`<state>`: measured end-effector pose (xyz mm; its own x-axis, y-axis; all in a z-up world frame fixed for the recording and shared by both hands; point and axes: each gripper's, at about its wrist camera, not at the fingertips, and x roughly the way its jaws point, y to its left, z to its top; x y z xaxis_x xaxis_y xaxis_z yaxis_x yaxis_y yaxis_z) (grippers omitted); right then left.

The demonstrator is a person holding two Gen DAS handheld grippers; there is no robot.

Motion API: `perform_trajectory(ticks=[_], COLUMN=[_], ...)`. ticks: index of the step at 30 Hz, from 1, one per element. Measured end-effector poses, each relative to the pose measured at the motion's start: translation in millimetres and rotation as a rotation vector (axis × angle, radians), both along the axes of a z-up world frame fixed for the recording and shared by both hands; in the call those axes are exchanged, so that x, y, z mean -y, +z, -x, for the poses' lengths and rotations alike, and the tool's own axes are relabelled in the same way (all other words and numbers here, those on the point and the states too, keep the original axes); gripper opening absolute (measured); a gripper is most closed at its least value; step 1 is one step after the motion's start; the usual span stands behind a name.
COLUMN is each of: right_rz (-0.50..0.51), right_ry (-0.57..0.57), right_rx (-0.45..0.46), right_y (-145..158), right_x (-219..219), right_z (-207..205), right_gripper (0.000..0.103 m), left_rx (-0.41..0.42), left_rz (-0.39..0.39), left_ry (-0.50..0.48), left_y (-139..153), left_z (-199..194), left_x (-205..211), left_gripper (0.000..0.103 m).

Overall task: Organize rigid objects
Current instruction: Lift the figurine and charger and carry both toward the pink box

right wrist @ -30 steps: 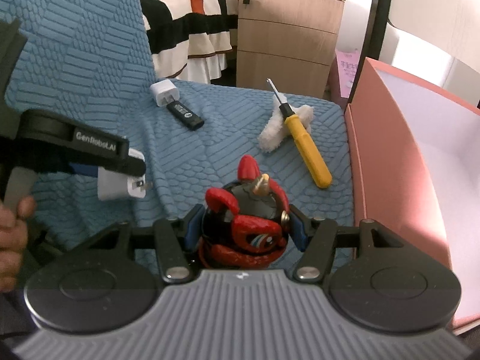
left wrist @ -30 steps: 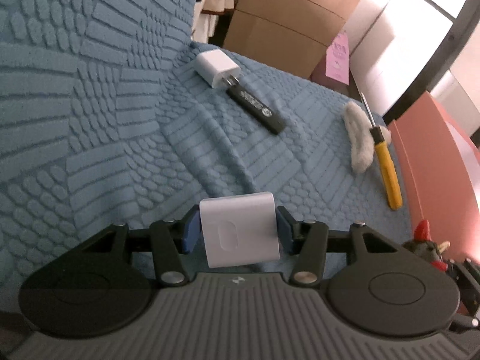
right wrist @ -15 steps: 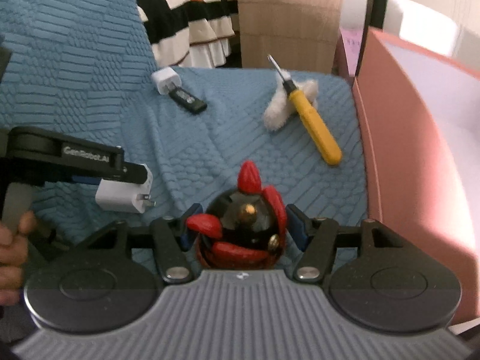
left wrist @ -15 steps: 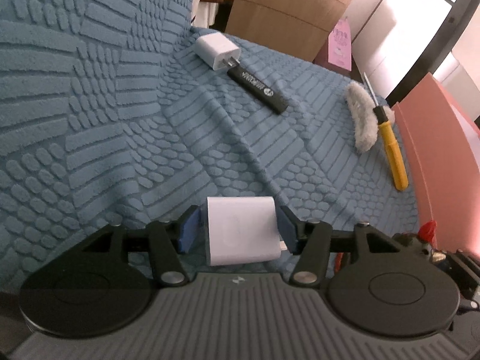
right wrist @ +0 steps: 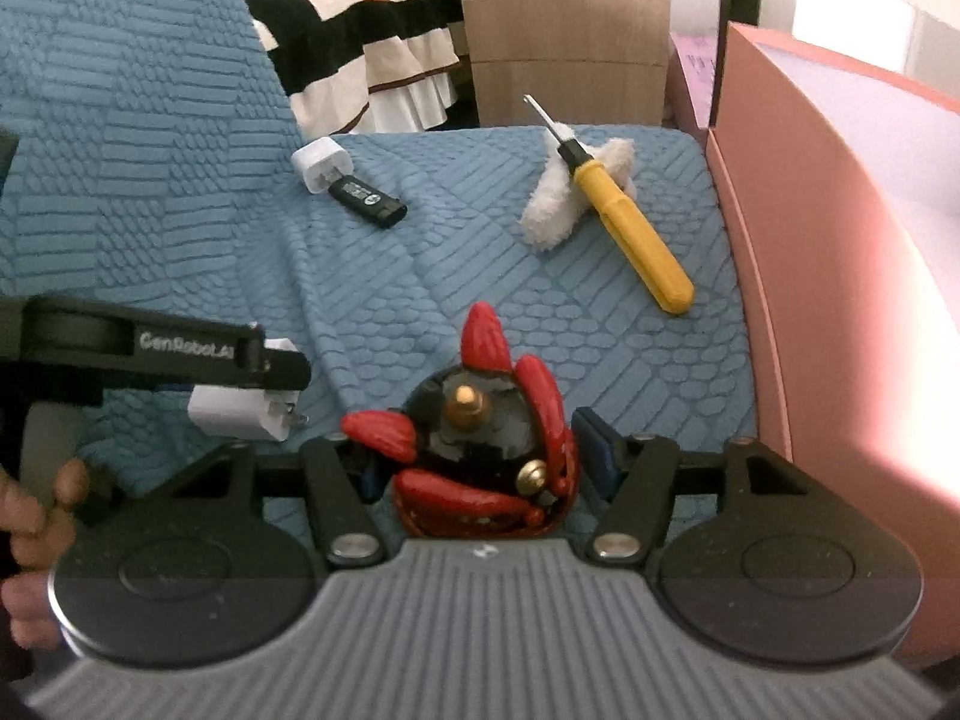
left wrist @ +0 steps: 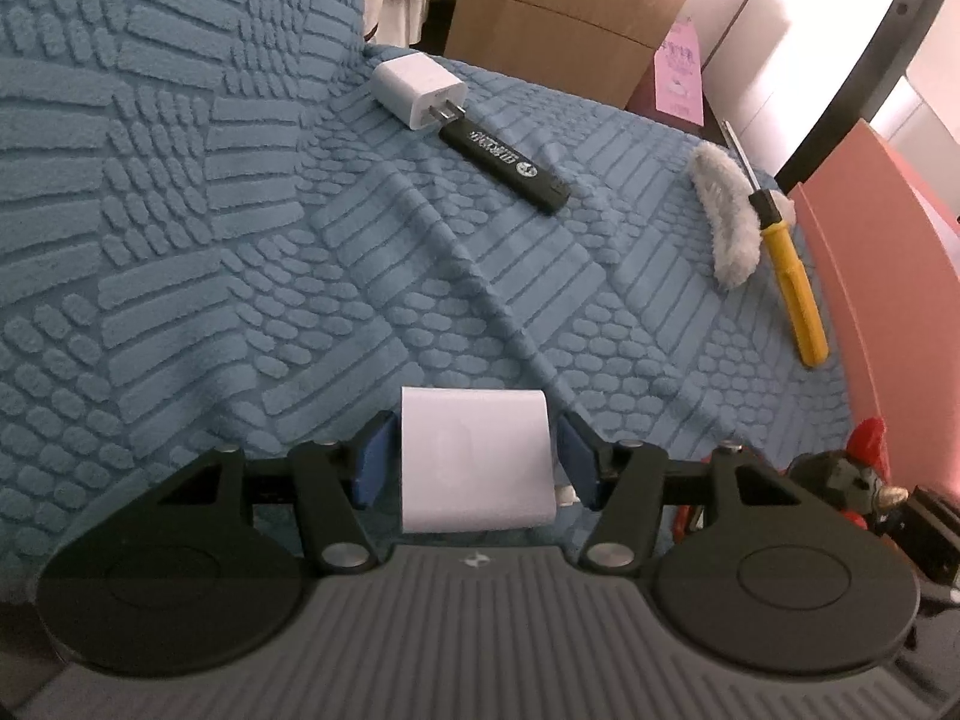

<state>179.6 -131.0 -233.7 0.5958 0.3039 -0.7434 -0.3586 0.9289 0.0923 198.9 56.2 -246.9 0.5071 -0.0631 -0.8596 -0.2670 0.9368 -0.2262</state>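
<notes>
Two grippers: left gripper (left wrist: 474,465) stands spread around the charger (left wrist: 477,459), so it may slip; right gripper (right wrist: 480,459) pinches the round toy (right wrist: 480,450), which may roll out.

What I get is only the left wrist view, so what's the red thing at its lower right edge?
Observer: A red-and-black toy with brass knobs, sitting between the right fingers.
Operator: And the pink wall on the right?
Observer: That's the side of an open box; its inside is pale.
Operator: Which way do my charger's prongs face?
Observer: The charger has its prongs toward the toy.
</notes>
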Motion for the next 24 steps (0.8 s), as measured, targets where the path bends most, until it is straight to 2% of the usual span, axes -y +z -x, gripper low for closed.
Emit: perform_trajectory(ticks=[11, 16, 24], right_rz=[-0.003, -0.016, -0.037], right_ry=[0.011, 0.006, -0.010], right_rx=[0.050, 0.031, 0.037], right_y=[7, 7, 25], right_x=[2, 4, 15], right_z=[9, 11, 17], right_gripper=[0.061, 0.061, 0.061], left_rx=[0.014, 0.019, 0.048], left_rz=[-0.026, 0.010, 0.053], left_ry=[0.007, 0.009, 0.013], left_y=[4, 13, 34], left_z=[1, 12, 30], left_x=[0, 1, 10], left_gripper=[0.059, 0.058, 0.056])
